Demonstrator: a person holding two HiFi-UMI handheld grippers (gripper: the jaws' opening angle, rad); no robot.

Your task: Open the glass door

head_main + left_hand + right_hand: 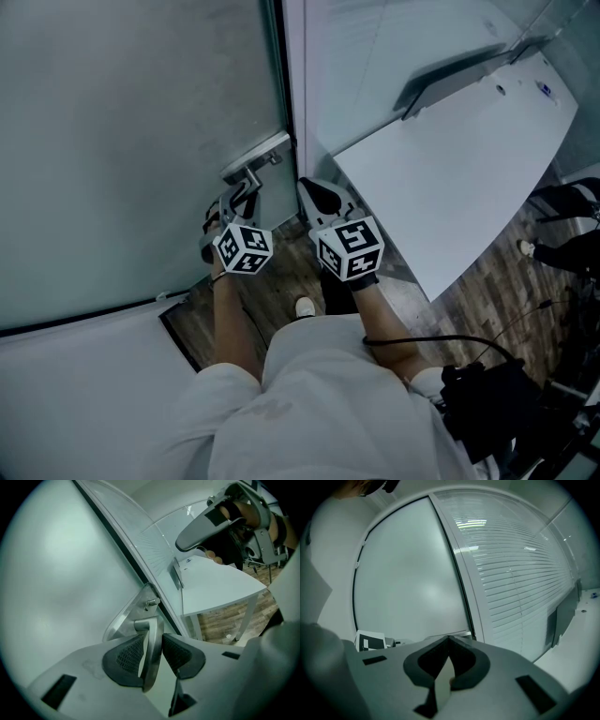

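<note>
The frosted glass door fills the left of the head view, with a metal lock plate at its right edge. My left gripper is at the lever handle. In the left gripper view the metal lever stands upright between the two dark pads, and the left gripper is shut on it. My right gripper hangs just right of the door's edge, shut and holding nothing. In the right gripper view its jaws meet in front of the door.
A fixed glass panel with blinds stands right of the door. A white table juts in from the right, close to my right gripper. Dark gear with cables lies on the wooden floor at bottom right. A white wall runs along the lower left.
</note>
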